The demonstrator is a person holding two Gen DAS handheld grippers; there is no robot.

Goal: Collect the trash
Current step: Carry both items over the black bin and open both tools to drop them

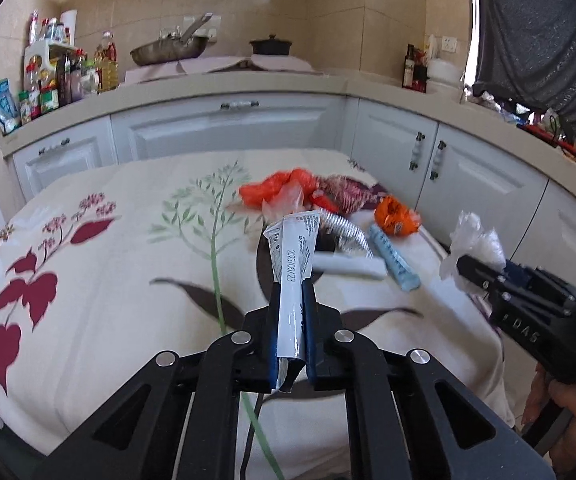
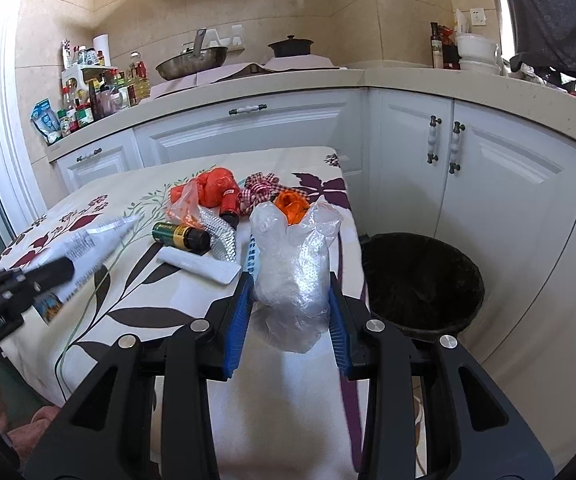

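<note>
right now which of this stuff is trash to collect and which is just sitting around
Part of the job:
- white wrapper in the left gripper
- clear plastic bag in the right gripper
- orange bag, foil piece, small bottle, white roll on the table
- black bin

Just lying about:
- pan, black pot
- condiment bottles

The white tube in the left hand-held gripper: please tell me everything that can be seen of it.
The white tube looks like a soft, squeezed plastic tube with small black print and a printed date along it. It is flattened and creased, and its crimped end sticks out behind the pads. The left hand-held gripper is shut on its lower part, so it stands lifted above the flowered tablecloth, pointing away from the camera and leaning slightly left. Only the pads touch it. In the right wrist view it appears blurred.
</note>
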